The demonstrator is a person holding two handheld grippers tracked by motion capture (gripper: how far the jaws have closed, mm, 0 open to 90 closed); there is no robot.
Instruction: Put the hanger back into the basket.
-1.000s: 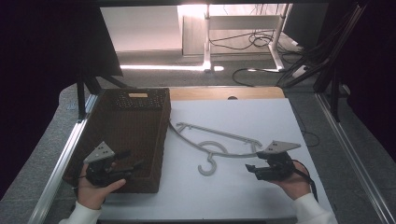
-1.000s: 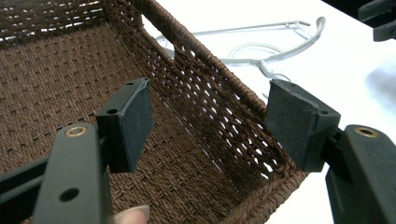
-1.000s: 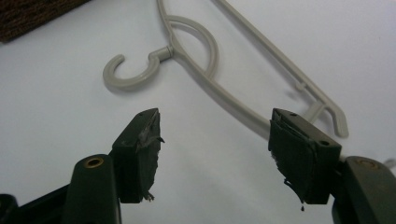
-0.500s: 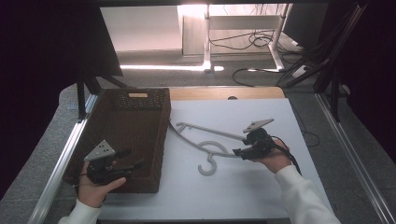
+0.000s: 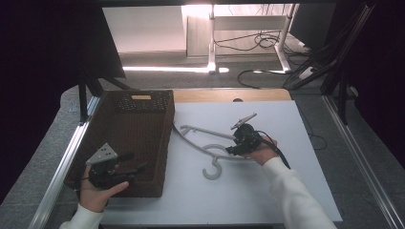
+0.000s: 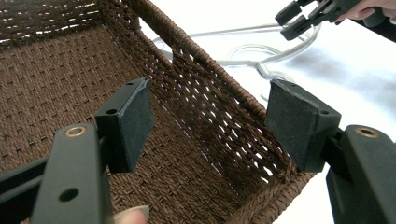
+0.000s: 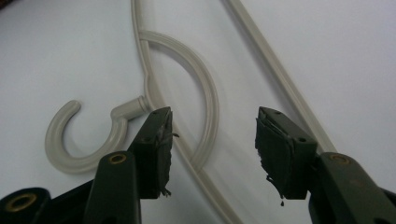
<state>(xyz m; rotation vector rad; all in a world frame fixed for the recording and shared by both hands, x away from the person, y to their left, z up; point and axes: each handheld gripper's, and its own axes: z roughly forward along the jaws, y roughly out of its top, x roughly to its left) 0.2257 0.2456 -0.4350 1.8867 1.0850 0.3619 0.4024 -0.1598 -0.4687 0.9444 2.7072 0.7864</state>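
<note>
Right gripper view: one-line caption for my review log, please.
Right gripper, jaws open, poised just above the cream plastic hanger lying flat on the white table, beside its hook.

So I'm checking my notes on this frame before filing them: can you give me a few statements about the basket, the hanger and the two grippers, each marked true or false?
1. The hanger lies inside the basket. False: it lies on the white table, beside the basket.
2. The right gripper is open over the hanger. True.
3. The left gripper is shut on the basket's rim. False: its jaws stand open on either side of the basket's wall.
4. The basket holds nothing visible. True.
5. The hanger's hook is clamped in the right gripper. False: the hook lies free beside the jaws.
</note>
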